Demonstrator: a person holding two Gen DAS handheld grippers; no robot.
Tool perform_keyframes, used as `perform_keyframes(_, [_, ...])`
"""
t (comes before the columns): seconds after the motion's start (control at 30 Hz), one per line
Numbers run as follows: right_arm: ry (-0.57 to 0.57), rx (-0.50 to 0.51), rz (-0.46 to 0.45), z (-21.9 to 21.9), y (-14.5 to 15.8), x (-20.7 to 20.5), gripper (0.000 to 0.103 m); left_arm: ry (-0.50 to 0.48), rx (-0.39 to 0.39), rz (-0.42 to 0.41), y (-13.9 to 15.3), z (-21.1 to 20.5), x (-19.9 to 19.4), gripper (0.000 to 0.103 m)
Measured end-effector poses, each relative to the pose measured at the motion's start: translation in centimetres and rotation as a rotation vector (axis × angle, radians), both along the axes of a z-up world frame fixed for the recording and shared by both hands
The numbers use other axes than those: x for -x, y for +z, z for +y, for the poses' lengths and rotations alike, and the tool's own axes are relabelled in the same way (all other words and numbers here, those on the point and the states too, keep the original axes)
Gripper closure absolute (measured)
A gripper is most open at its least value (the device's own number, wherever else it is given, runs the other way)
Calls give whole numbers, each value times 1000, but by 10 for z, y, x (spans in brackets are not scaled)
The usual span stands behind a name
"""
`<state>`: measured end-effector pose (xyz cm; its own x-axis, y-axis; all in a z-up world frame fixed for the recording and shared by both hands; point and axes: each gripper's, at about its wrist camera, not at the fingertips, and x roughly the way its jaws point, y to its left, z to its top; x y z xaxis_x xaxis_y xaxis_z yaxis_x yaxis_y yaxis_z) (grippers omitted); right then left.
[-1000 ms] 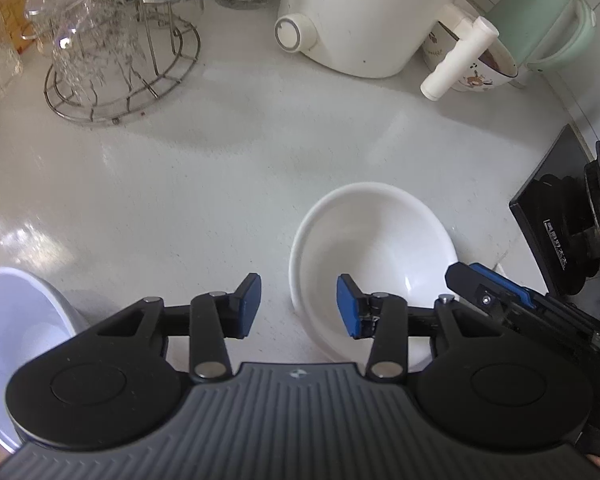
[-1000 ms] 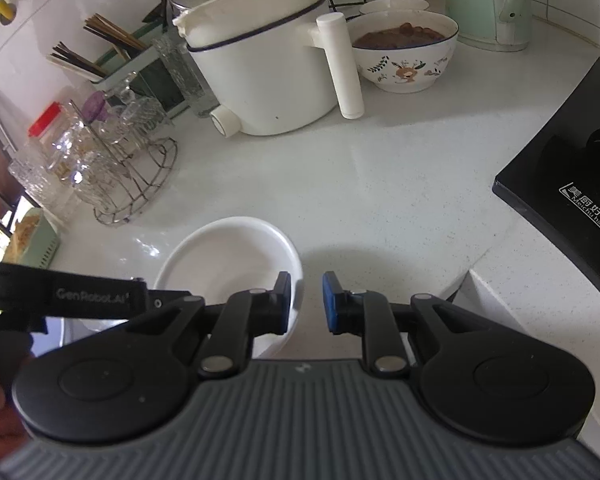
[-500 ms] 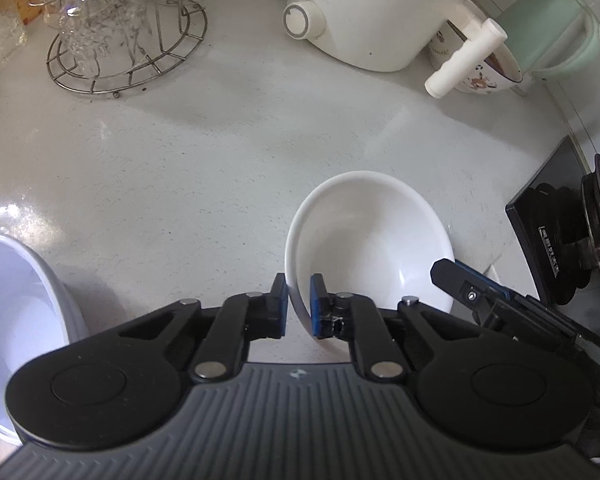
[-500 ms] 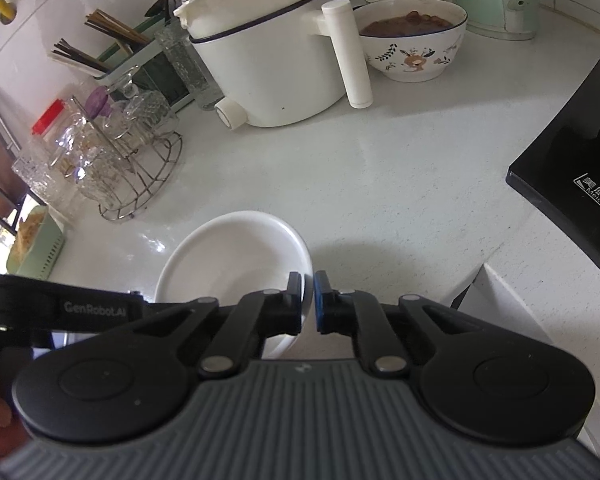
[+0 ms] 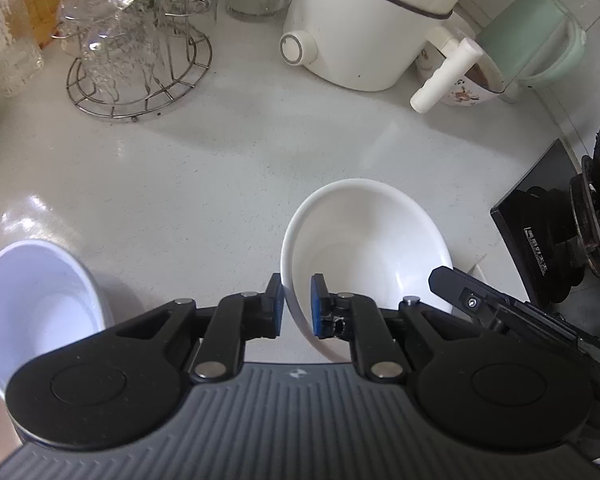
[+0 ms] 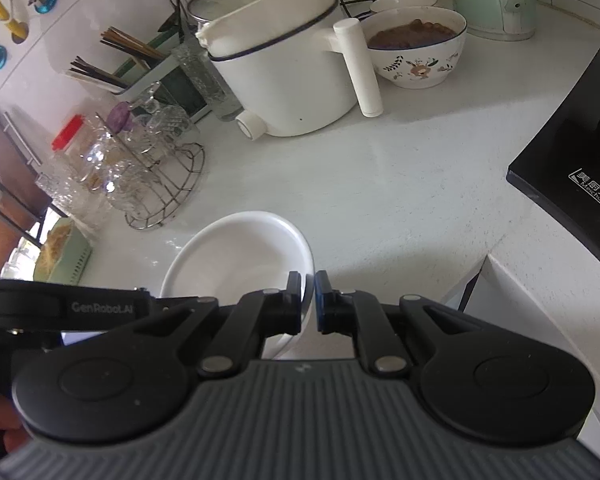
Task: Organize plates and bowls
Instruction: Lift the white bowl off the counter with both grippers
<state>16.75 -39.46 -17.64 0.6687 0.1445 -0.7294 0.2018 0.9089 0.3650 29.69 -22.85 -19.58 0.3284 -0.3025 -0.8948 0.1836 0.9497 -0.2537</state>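
Both grippers clamp one white bowl point(image 5: 364, 240) from opposite sides of its rim. The left hand-held gripper point(image 5: 296, 306) has its blue pads pinched on the wall at the bowl's 7 o'clock; the right hand-held gripper point(image 6: 308, 300) is closed on the rim at the bowl's 4 o'clock in its own view. The bowl sits low over the pale worktop point(image 5: 220, 168), tipped a little; contact underneath cannot be told. A second bowl point(image 5: 36, 300), bluish white, stands at 9 o'clock of the left view, well apart. Risk, as judged: two thin rim pinches on glazed ware; if the hands rise unevenly or twist against each other, the rim could slide out of one pair of pads and the bowl drop or swing. The electric pot point(image 5: 372, 28) and glass rack point(image 5: 140, 68) at 12 o'clock are distant enough. Against the earlier frame: both sets of jaws stood apart around the rim, and have since closed onto it; the left view now shows more worktop beyond the bowl.
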Motion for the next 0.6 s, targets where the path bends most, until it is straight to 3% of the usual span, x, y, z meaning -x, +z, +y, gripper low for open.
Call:
perform_keyframes(0.17, [-10,-1,-14,3,10,5,94,-23,4,17,9,4,6,89])
perform_keyframes(0.6, [16,-15,-19,17,38,13,93,32,90,16,46,33,21,89])
